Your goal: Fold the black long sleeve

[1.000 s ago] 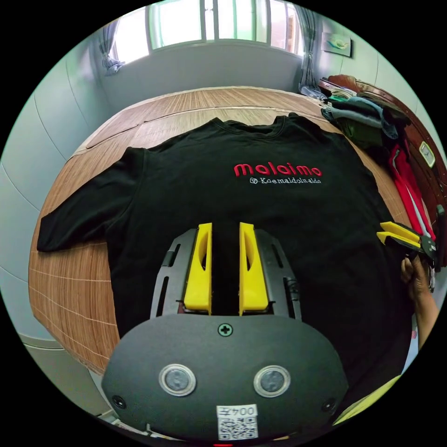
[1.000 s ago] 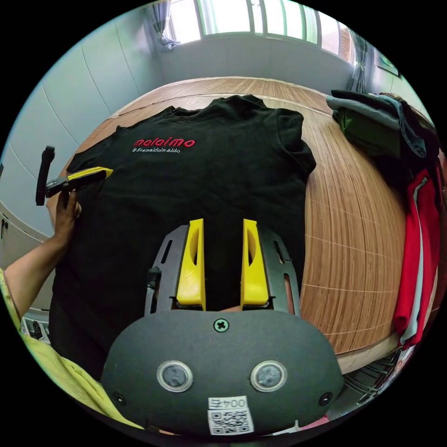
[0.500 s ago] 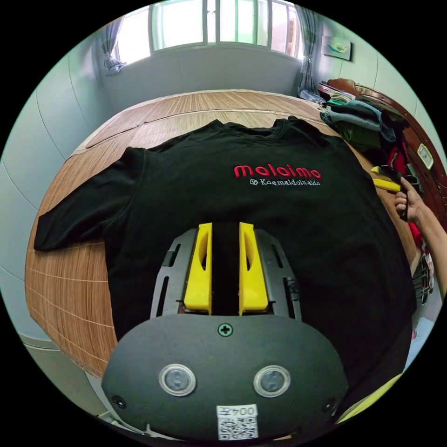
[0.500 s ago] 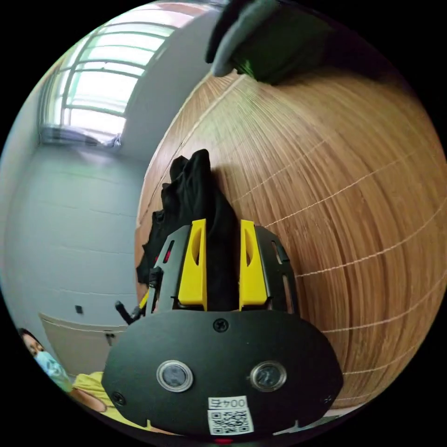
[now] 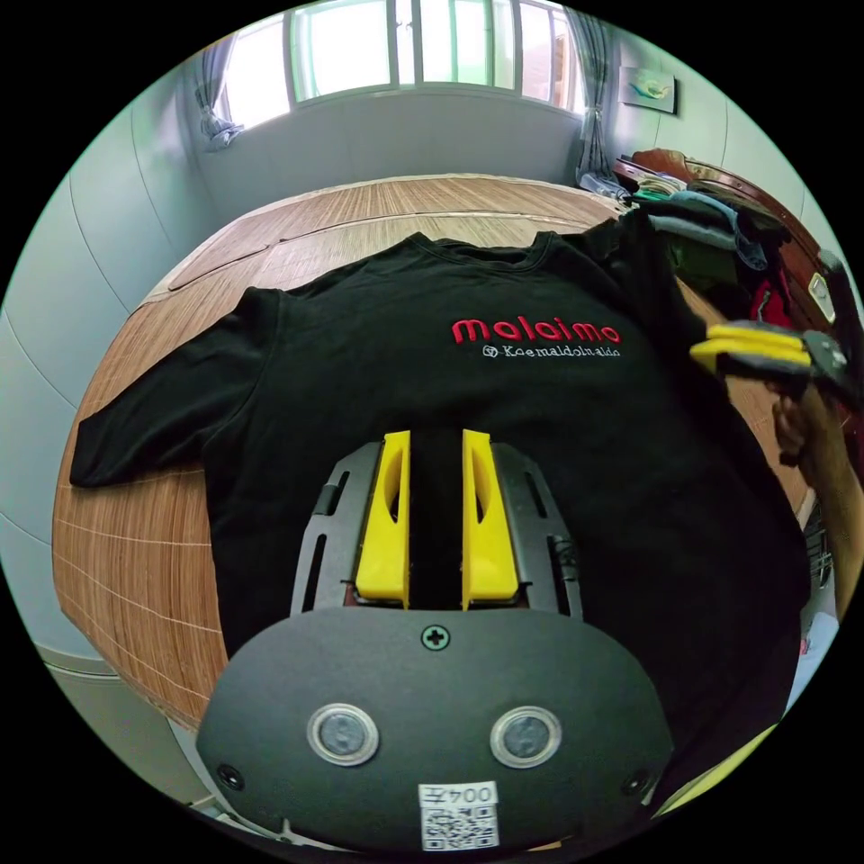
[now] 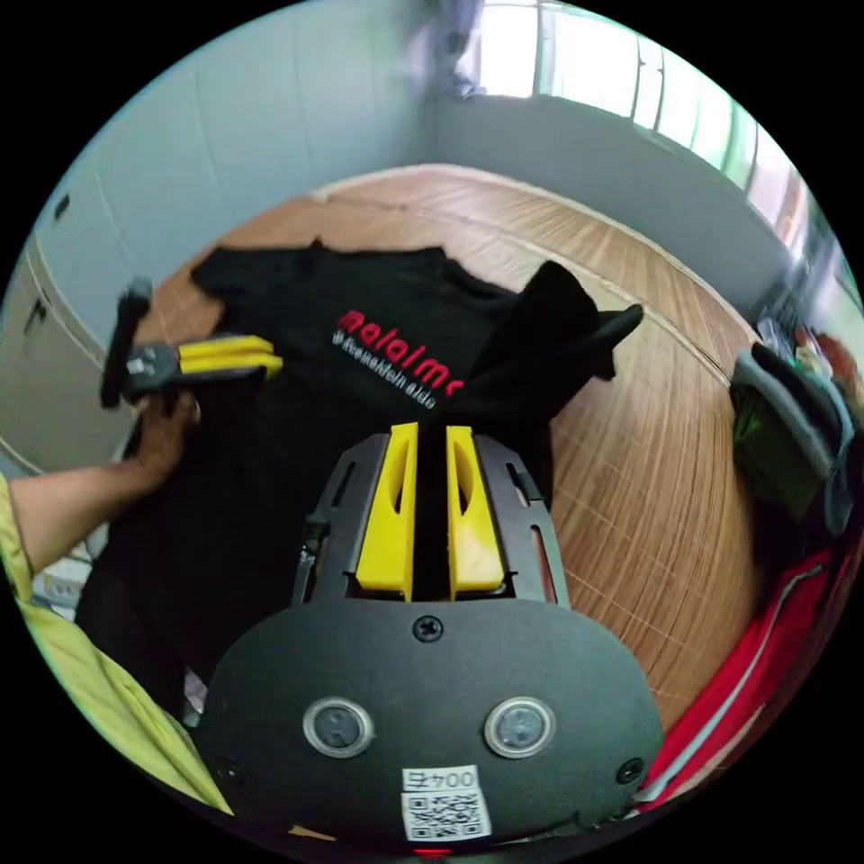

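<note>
Your black long sleeve [image 5: 504, 387] lies front up on the wooden table [image 5: 144, 558], collar toward the top of the left gripper view, hem at the bottom, so its long axis runs up the frame. Your left gripper [image 5: 436, 517] hangs over the lower middle of the body, jaws parted a little with dark cloth showing between them; whether they pinch it, you cannot tell. Your right gripper [image 6: 430, 508] has its jaws nearly together on black fabric, and the garment's right sleeve [image 6: 562, 337] rises from it, folded in toward the chest print. It is the nearer hand for that fold, and the target lies toward the frame's left. The left gripper view alone shows the other sleeve [image 5: 162, 405] flat at mid left; the right gripper view alone shows the lifted sleeve's cuff end.
</note>
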